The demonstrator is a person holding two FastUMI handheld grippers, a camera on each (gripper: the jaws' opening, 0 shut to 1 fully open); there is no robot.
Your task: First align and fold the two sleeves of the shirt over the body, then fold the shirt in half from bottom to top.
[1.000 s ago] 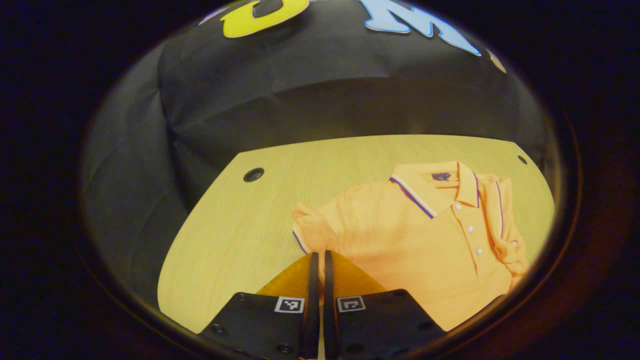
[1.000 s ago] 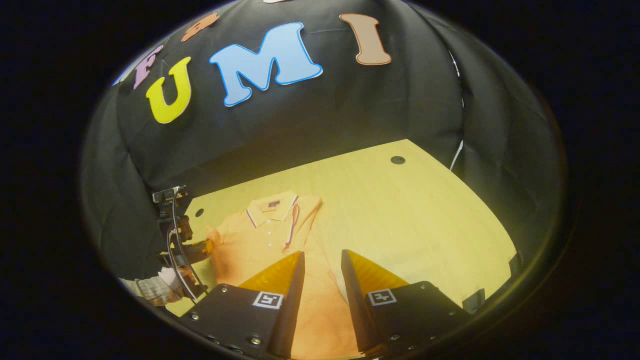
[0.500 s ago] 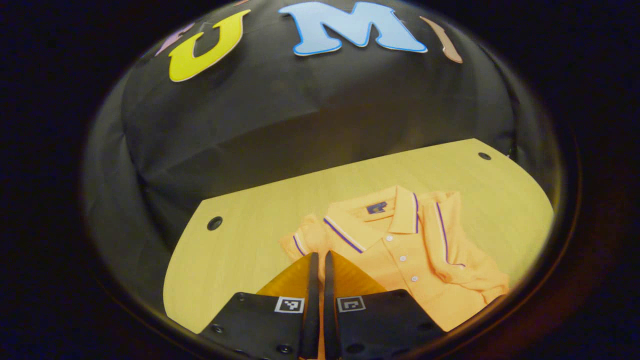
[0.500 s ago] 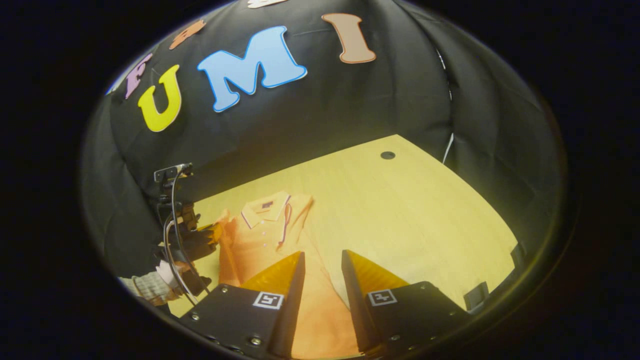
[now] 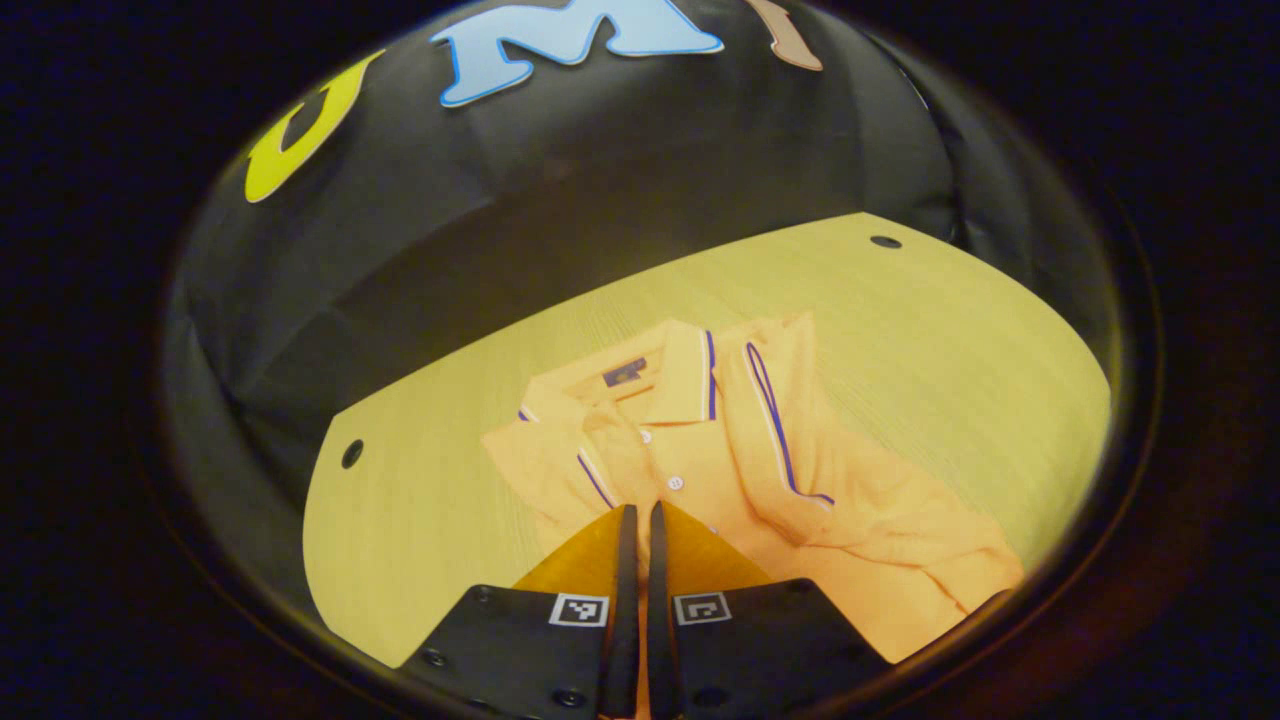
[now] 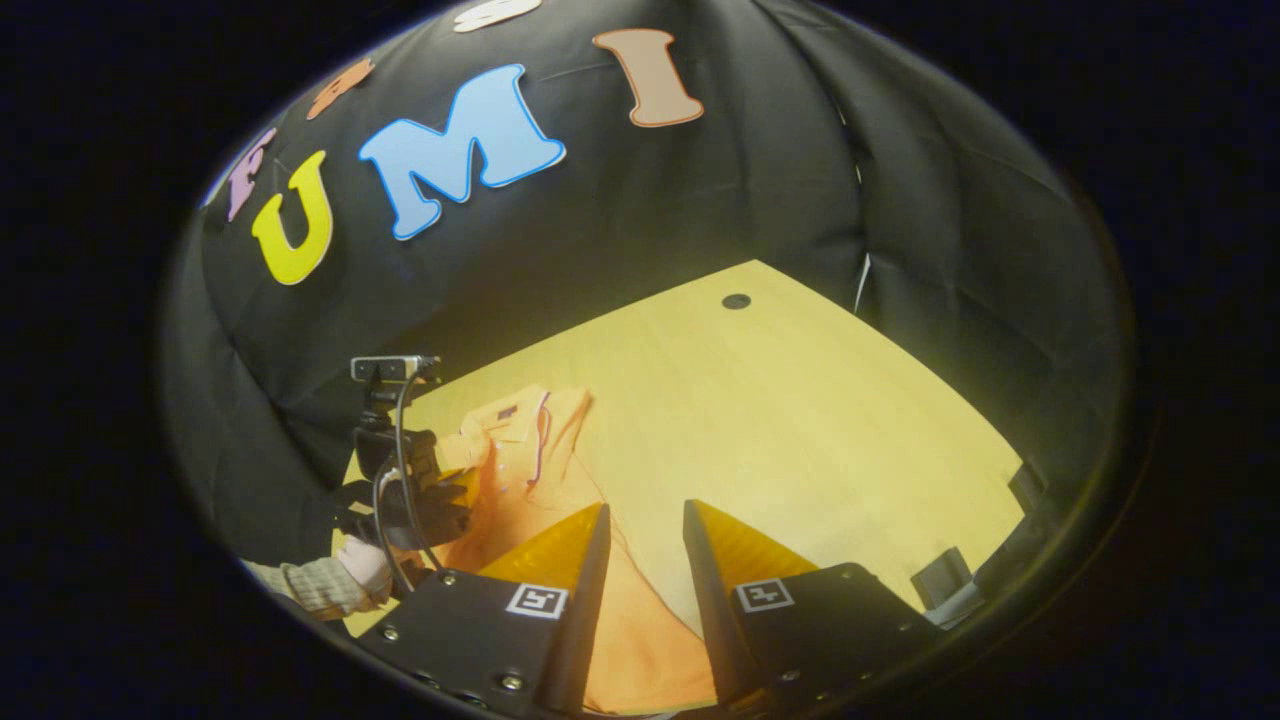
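An orange polo shirt [image 5: 850, 520] lies collar-up on the wooden table [image 5: 950, 330]. Its right sleeve [image 5: 790, 440] with purple trim is folded over the body. My left gripper [image 5: 637, 512] is shut on the left sleeve [image 5: 570, 470], holding it lifted and drawn over the chest beside the buttons. In the right gripper view, the shirt [image 6: 520, 490] sits at the lower left, with the left gripper [image 6: 455, 490] and the hand [image 6: 360, 565] holding it above it. My right gripper [image 6: 645, 510] is open and holds nothing, hovering over the shirt's lower right edge.
The table has small round holes near its corners [image 5: 885, 241] [image 5: 352, 453] [image 6: 736, 301]. The black cloth wall stands close behind the table's far edge. A dark object [image 6: 940, 575] sits at the table's near right edge. Bare wood [image 6: 800, 420] lies right of the shirt.
My left gripper has carried the left sleeve from the shirt's outer side inward over the chest. The right gripper has stayed open and shifted only slightly.
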